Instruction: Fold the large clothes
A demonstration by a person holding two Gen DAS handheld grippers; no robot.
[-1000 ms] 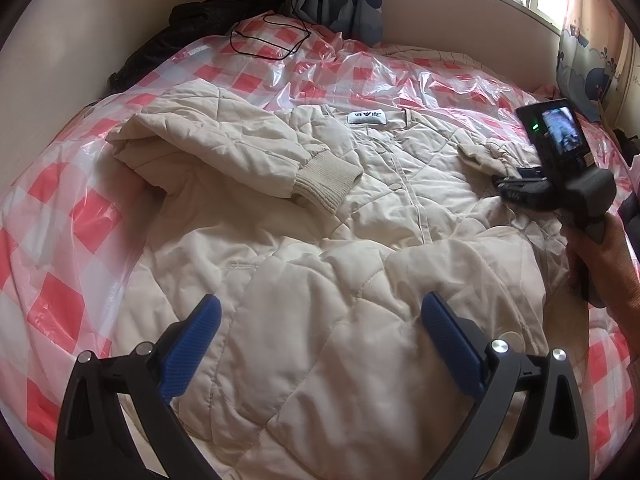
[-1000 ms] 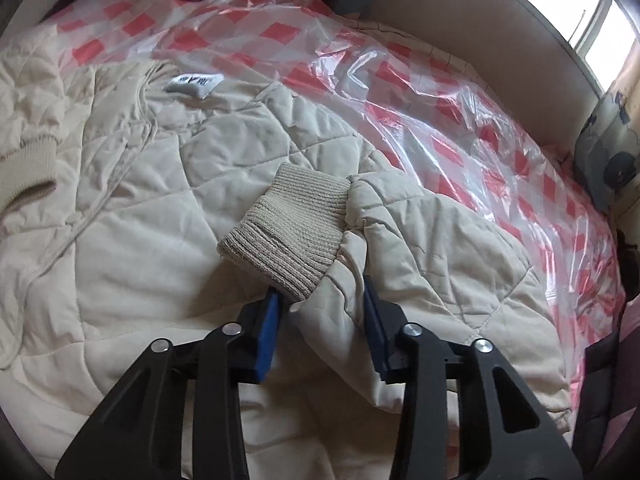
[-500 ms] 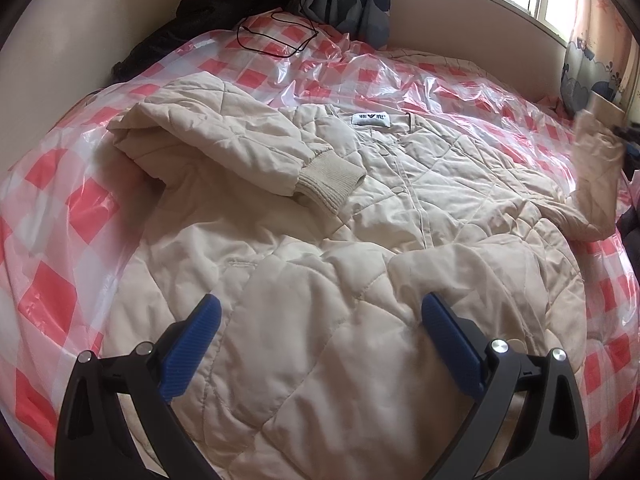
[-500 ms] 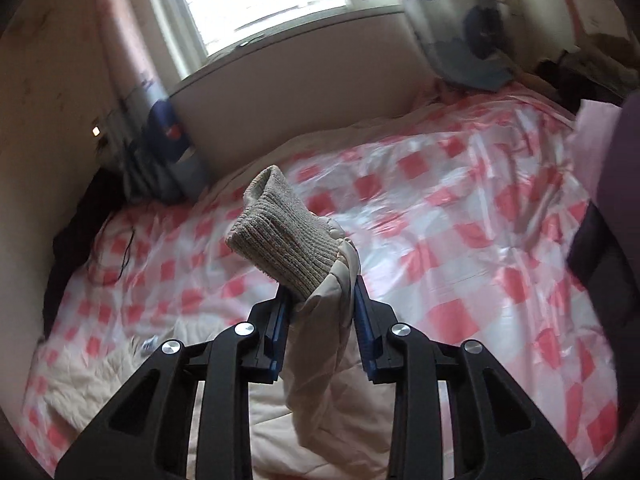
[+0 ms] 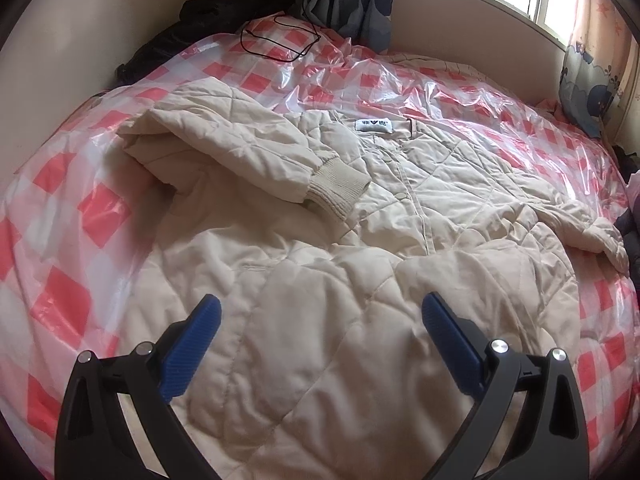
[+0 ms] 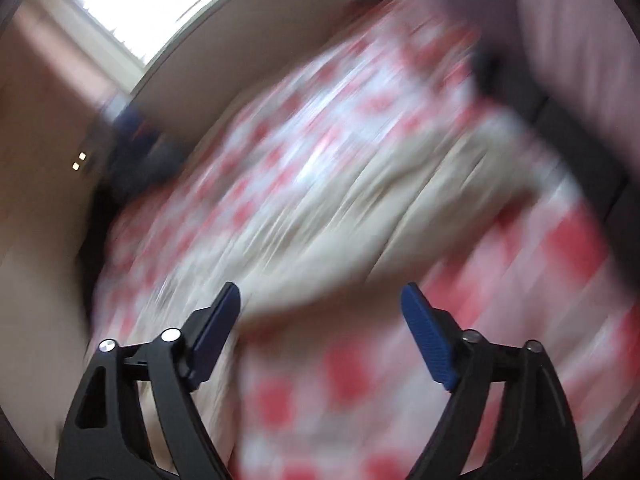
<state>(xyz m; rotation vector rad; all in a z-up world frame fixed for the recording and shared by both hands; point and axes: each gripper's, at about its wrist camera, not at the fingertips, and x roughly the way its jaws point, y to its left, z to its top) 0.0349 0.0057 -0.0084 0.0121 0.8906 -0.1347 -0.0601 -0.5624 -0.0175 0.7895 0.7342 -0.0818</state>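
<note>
The cream quilted jacket (image 5: 360, 240) lay spread front-up across the bed, on a red-and-white checked plastic sheet (image 5: 72, 216). Its left-hand sleeve (image 5: 240, 148) was folded in over the chest, the ribbed cuff (image 5: 336, 186) resting beside the button placket. The other sleeve (image 5: 592, 232) stretched out to the far right, its end cut off at the picture's edge by a dark shape too small to identify. A white label (image 5: 374, 126) sat at the collar, its print unreadable. A black cable (image 5: 276, 40) looped on the sheet at the far side, near a dark bundle (image 5: 224, 12) against the wall.

The left gripper (image 5: 320, 312) hung over the jacket's near hem, fingers spread wide, holding nothing.

The right wrist view was heavily smeared. The right gripper (image 6: 320, 296) had just been opening, its blue pads (image 6: 428, 336) standing well apart and empty; beyond them only a cream blur of jacket (image 6: 340, 216) and red checks could be made out.
</note>
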